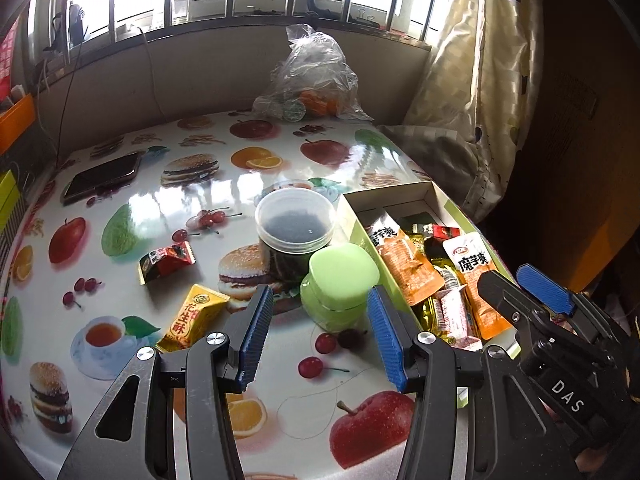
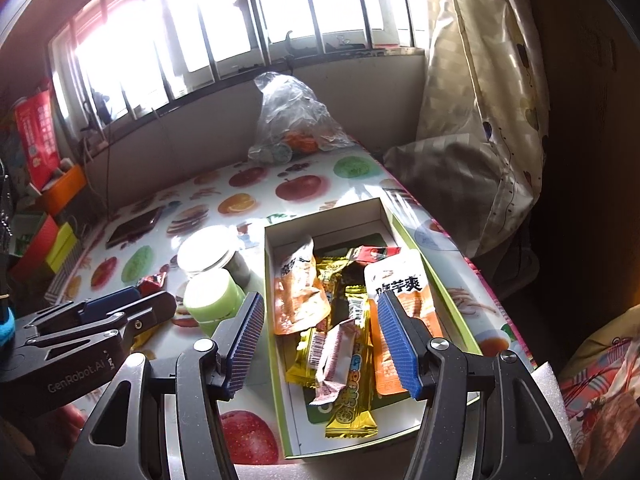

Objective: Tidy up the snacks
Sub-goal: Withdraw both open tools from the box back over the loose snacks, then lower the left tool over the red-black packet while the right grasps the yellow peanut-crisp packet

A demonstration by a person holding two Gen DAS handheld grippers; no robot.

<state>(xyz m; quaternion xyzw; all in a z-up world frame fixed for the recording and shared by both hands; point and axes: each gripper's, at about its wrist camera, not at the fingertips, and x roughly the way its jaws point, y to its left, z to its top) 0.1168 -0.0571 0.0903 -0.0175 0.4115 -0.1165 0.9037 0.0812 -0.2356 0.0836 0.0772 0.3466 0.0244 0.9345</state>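
A white cardboard box (image 2: pixel 280 236) with a green outside holds several snack packets: orange pouches (image 2: pixel 298 300), yellow bars (image 2: pixel 352 412) and a pink-white wrapper (image 2: pixel 336 356). The box also shows in the left wrist view (image 1: pixel 434 190). Two snacks lie loose on the table: a yellow packet (image 1: pixel 192 318) and a red-black packet (image 1: pixel 166 260). My left gripper (image 1: pixel 320 336) is open and empty, hovering low over the table just in front of a green jar (image 1: pixel 340 284). My right gripper (image 2: pixel 320 340) is open and empty above the box's near half.
A clear round tub (image 1: pixel 296 224) with dark contents stands behind the green jar. A phone (image 1: pixel 104 176) lies at the far left. A plastic bag (image 1: pixel 312 76) of fruit sits at the back by the window. Curtain and pillow (image 1: pixel 448 160) flank the table's right edge.
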